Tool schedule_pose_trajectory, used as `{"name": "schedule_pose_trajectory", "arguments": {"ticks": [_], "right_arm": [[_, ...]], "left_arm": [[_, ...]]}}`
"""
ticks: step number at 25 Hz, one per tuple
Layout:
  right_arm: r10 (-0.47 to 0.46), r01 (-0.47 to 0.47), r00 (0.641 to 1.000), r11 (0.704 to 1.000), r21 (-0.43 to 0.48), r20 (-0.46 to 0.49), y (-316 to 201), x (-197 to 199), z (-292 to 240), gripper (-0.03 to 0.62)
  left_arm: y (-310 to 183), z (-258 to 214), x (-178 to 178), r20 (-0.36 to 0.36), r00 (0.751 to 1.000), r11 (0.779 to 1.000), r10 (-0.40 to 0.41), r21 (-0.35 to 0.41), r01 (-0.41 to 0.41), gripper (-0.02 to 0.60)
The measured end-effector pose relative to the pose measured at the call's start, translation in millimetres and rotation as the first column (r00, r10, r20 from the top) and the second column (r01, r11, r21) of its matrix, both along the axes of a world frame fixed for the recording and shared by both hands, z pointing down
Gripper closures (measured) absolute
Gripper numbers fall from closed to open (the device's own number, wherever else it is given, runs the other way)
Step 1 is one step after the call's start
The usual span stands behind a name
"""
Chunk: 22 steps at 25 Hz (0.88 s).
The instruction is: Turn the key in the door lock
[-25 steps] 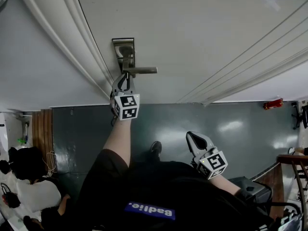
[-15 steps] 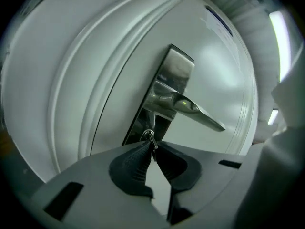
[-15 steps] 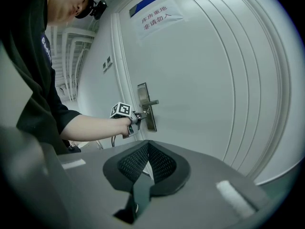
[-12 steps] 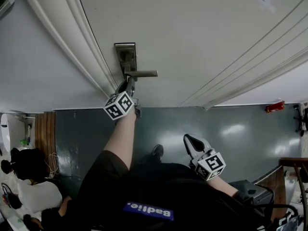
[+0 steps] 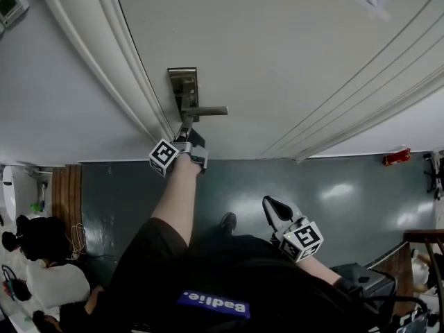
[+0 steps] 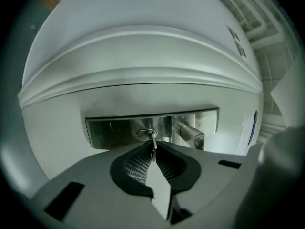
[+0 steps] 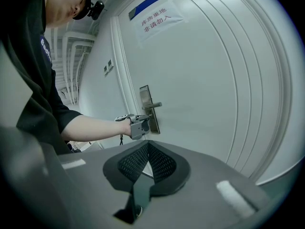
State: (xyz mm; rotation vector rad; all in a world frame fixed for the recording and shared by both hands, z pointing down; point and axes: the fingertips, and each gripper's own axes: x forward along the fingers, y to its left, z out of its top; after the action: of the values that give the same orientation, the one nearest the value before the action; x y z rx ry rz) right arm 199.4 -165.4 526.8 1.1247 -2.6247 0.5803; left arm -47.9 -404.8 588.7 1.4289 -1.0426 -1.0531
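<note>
Right gripper (image 7: 147,149), shut and empty, is held well clear of the door (image 5: 291,61). Left gripper (image 6: 153,152), jaws just tightened, is clamped on the key (image 6: 152,139), seated in the lock plate (image 6: 110,130) beside the handle (image 6: 190,133), near the door's edge.

Right gripper (image 7: 148,144) fingers together, empty; left gripper (image 7: 143,123) at the door lock (image 7: 147,106).

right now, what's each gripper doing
left gripper: shut on the key, jaws have just been closing
right gripper: shut, empty
</note>
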Motion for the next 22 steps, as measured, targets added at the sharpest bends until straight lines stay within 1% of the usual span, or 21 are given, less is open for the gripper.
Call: {"name": "schedule_pose_trajectory", "arguments": {"ticks": [2, 3, 4, 5, 6, 11, 12, 13, 15, 17, 18, 19, 20, 21, 22], "right_arm": [[-0.002, 0.002, 1.000, 1.000, 0.001, 0.003, -0.2, 1.1, -0.9, 0.592], [-0.003, 0.003, 1.000, 1.000, 0.000, 0.004, -0.2, 1.6, -1.0, 0.592], [-0.005, 0.005, 1.000, 1.000, -0.001, 0.005, 0.1, 2.2, -0.7, 0.592], [-0.007, 0.007, 1.000, 1.000, 0.000, 0.006, 0.7, 3.0, -0.5, 0.592], [-0.010, 0.010, 1.000, 1.000, 0.002, 0.006, 1.6, 4.2, -0.5, 0.592], [-0.034, 0.034, 0.999, 0.999, 0.008, 0.009, 4.9, 9.9, 3.3, 0.591], [-0.048, 0.048, 0.999, 0.999, 0.006, 0.017, 6.2, 7.9, 5.0, 0.591], [-0.065, 0.065, 0.998, 0.998, 0.004, 0.024, 8.1, 5.0, 6.8, 0.587], [-0.092, 0.092, 0.995, 0.996, -0.004, 0.042, 11.8, -1.2, 11.8, 0.580], [-0.102, 0.104, 0.993, 0.994, -0.018, 0.064, 14.6, -7.3, 15.9, 0.580], [-0.106, 0.108, 0.992, 0.994, -0.018, 0.071, 16.3, -11.1, 15.8, 0.579], [-0.111, 0.112, 0.991, 0.994, -0.013, 0.073, 18.4, -15.7, 14.3, 0.580], [-0.115, 0.116, 0.991, 0.993, -0.002, 0.073, 20.8, -20.9, 12.1, 0.580], [-0.117, 0.117, 0.991, 0.993, 0.012, 0.071, 23.4, -26.2, 9.7, 0.579], [-0.115, 0.114, 0.991, 0.993, 0.025, 0.069, 26.7, -31.6, 7.3, 0.580]], "left_arm": [[0.0, -1.1, 0.1, -0.111, 0.994, 1.000, -0.022, 0.017, 0.024, 0.555], [-0.5, -2.0, 0.4, -0.156, 0.987, 0.999, -0.029, 0.026, 0.034, 0.555], [-1.1, -2.9, 0.5, -0.186, 0.982, 0.999, -0.034, 0.034, 0.041, 0.555], [-1.5, -2.6, 0.1, -0.199, 0.979, 0.998, -0.037, 0.039, 0.046, 0.555], [-1.5, -0.3, -1.0, -0.194, 0.980, 0.998, -0.042, 0.039, 0.050, 0.555], [2.1, 0.9, -2.0, -0.113, 0.991, 0.997, -0.070, 0.015, 0.072, 0.547], [4.1, -0.4, -4.2, -0.095, 0.993, 0.997, -0.075, 0.020, 0.077, 0.494], [7.6, -1.9, -7.7, -0.073, 0.994, 0.996, -0.082, 0.031, 0.084, 0.456], [18.2, -4.9, -14.1, -0.021, 0.996, 0.995, -0.086, 0.054, 0.087, 0.420], [33.6, -10.2, -15.7, 0.051, 0.997, 0.995, -0.064, 0.076, 0.060, 0.408], [43.9, -16.3, -16.2, 0.106, 0.993, 0.995, -0.050, 0.092, 0.040, 0.408], [56.1, -24.6, -17.6, 0.181, 0.983, 0.994, -0.037, 0.109, 0.017, 0.407], [69.5, -33.7, -20.4, 0.272, 0.962, 0.992, -0.026, 0.123, -0.008, 0.407], [83.9, -43.2, -24.4, 0.363, 0.932, 0.990, -0.015, 0.136, -0.037, 0.407], [99.3, -53.1, -29.3, 0.444, 0.896, 0.987, -0.007, 0.149, -0.066, 0.407]]}}
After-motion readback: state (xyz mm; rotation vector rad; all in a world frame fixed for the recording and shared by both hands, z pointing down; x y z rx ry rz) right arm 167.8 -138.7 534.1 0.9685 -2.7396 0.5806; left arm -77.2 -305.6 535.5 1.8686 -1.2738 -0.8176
